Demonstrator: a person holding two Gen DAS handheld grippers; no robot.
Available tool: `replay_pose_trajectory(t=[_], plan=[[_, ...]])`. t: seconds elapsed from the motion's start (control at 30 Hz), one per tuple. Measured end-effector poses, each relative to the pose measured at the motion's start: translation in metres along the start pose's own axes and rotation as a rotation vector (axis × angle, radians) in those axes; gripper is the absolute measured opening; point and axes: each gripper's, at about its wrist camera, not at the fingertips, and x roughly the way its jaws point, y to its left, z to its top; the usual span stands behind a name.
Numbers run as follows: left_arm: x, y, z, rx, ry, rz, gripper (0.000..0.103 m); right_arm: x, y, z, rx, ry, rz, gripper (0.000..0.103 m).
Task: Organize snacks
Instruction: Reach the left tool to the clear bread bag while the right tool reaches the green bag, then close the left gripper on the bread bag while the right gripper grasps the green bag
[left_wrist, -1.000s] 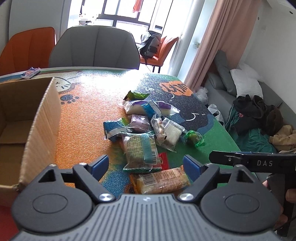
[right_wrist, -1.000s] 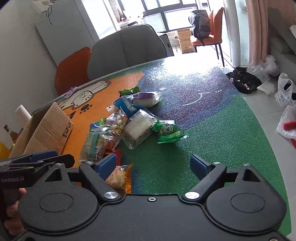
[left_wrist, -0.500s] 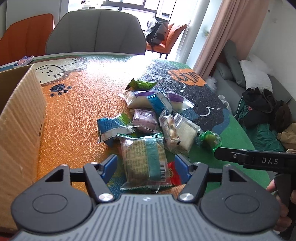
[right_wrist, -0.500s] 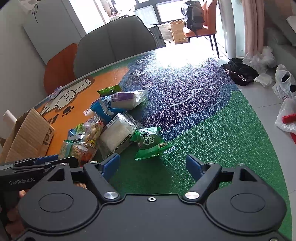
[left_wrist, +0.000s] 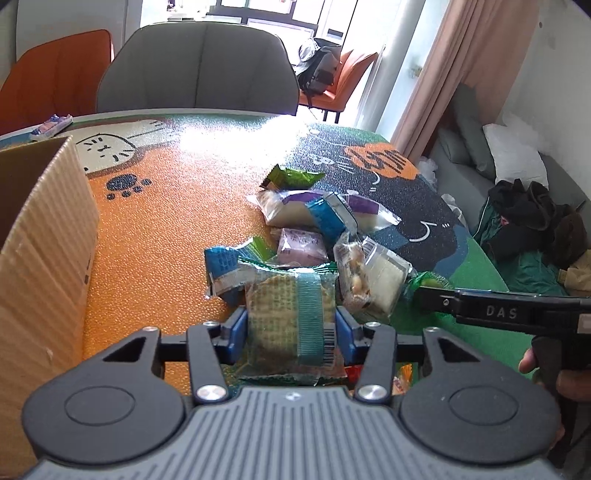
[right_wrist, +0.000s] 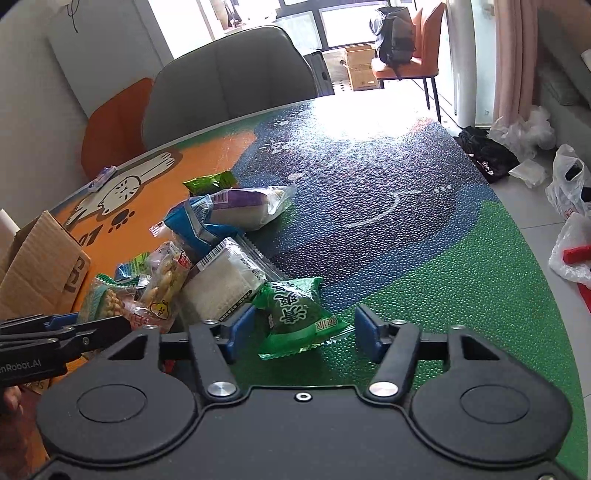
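The left claw (left_wrist: 291, 328) is closing around a clear crinkly packet of pale crackers with a teal stripe (left_wrist: 290, 317). Its blue pads sit right at the packet's two sides, and I think they touch it, but the wrapper hides the edges. The right claw (right_wrist: 303, 330) is closing too, around a small shiny green snack bag (right_wrist: 295, 314). One pad is beside the bag at 9 o'clock, and the other, at 3 o'clock, has a gap to it.

The wrappers are slippery and puffy, so a packet could pop out if the claw grabs only the edge. The cracker packet lies on other snacks, so it could drag the blue-and-white packet (left_wrist: 221, 267) along. The crackers could crack if squeezed hard.

Both claws point down at a slant at the colourful bumpy tabletop (left_wrist: 155, 221). The brown cardboard box (left_wrist: 44, 258) waits at 9 o'clock of the pile.
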Motion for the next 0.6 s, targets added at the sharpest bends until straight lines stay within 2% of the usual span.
replay_pose_trajectory(t=[0.03,0.13,0.6], plan=[[-0.002,0.000,0.001,0.000,-0.003,0.000,0.048,0.001,0.001,0.001,-0.012,0.000,-0.006,0.046],[-0.007,0.001,0.002,-0.003,-0.015,-0.001,0.048,0.000,0.003,0.001,-0.018,0.006,-0.004,0.043],[-0.044,0.004,0.000,-0.003,-0.081,-0.016,0.048,-0.038,0.022,0.000,-0.031,-0.077,0.010,0.042]])
